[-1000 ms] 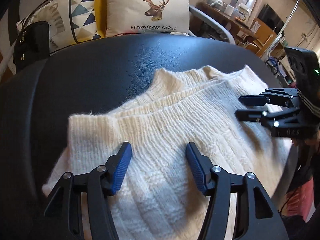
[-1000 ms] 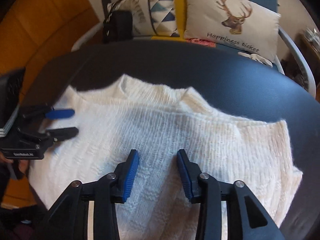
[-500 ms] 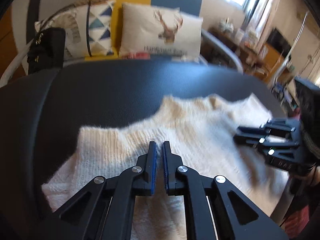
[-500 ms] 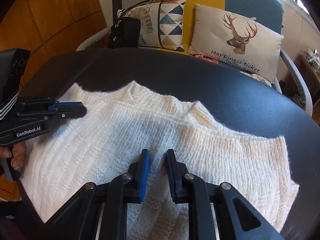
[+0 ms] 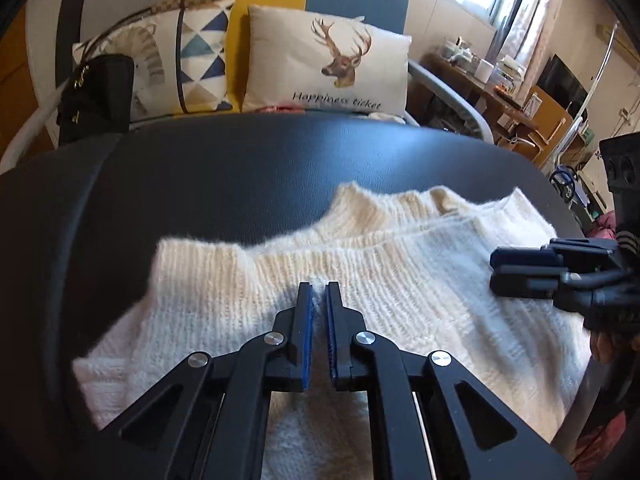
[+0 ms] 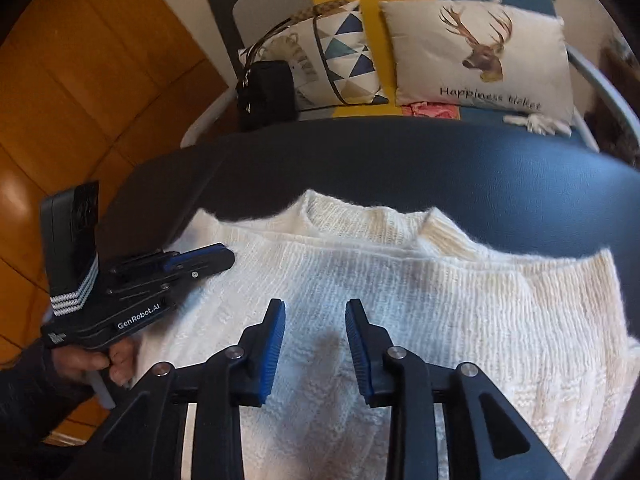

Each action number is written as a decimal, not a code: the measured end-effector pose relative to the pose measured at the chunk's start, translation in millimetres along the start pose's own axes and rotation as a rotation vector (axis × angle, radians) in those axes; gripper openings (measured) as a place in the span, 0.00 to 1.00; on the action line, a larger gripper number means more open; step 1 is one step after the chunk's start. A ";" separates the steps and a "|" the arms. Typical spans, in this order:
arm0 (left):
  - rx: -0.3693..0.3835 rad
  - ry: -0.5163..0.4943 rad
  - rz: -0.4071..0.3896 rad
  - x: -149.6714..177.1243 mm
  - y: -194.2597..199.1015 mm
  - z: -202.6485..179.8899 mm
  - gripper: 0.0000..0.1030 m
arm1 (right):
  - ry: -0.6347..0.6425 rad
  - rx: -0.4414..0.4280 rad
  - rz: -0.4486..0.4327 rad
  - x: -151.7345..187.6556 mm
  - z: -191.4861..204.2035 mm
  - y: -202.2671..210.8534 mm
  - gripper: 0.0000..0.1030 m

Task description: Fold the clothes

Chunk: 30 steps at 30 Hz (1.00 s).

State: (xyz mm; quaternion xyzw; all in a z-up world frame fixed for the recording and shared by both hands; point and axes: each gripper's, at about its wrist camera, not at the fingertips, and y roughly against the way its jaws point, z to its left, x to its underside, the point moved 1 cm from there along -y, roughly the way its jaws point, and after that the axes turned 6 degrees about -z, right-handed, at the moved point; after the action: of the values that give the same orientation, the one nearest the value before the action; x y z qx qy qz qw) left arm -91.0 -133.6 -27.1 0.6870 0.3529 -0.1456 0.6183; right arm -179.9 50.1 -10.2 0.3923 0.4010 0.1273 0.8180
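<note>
Left gripper [image 5: 319, 294], jaws nearly closed, pinches a ridge of the cream ribbed-knit sweater [image 5: 400, 280] spread on the dark round table [image 5: 200, 184]; right gripper [image 6: 315, 312], jaws just reopening, hovers part-open over it, deer-print cushion [image 5: 328, 60] beyond.

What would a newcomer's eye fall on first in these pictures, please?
A fluffy cream sweater spread on a dark table, under both grippers. The left gripper is shut just above the knit; the right gripper is open. Behind the table, a deer cushion leans on a sofa.
</note>
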 end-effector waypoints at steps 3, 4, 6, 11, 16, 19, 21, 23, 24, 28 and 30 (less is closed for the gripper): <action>0.020 0.027 -0.005 0.9 0.7 4.2 0.07 | 0.072 0.031 0.033 7.0 14.3 -13.9 0.39; 0.029 0.043 -0.004 0.6 0.2 7.0 0.09 | 0.106 0.046 0.025 8.5 19.5 -15.7 0.46; 0.042 0.061 -0.003 0.5 -0.9 10.5 0.09 | 0.147 0.070 0.013 11.2 28.2 -18.6 0.54; 0.033 0.049 -0.009 1.5 0.0 9.0 0.09 | 0.058 0.103 -0.032 13.9 29.2 -23.3 0.69; 0.022 0.044 -0.012 2.3 0.8 8.0 0.10 | 0.213 0.224 -0.057 18.3 49.4 -34.6 0.71; 0.027 0.059 -0.015 3.5 2.1 9.6 0.10 | 0.163 0.239 -0.029 14.6 47.5 -35.2 0.61; 0.033 0.072 -0.015 3.5 3.3 10.8 0.11 | 0.173 0.256 -0.036 10.9 49.3 -31.0 0.36; 0.030 0.070 -0.022 2.5 5.4 10.1 0.11 | 0.183 0.267 -0.041 6.5 50.7 -27.7 0.11; 0.025 0.064 -0.026 1.7 6.3 9.3 0.11 | 0.185 0.269 -0.042 3.9 51.0 -26.9 0.07; 0.012 0.042 -0.066 -4.7 13.3 7.3 0.11 | 0.187 0.275 -0.053 -6.4 51.3 -22.4 0.05; -0.030 0.028 -0.021 -3.2 2.0 9.5 0.11 | 0.169 0.280 -0.055 -8.8 47.1 -25.1 0.05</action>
State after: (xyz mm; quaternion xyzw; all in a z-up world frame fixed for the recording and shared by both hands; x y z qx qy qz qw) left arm -89.7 -143.6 -25.4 0.6758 0.3711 -0.1372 0.6219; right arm -152.7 3.5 -6.5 0.4793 0.4928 0.0805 0.7217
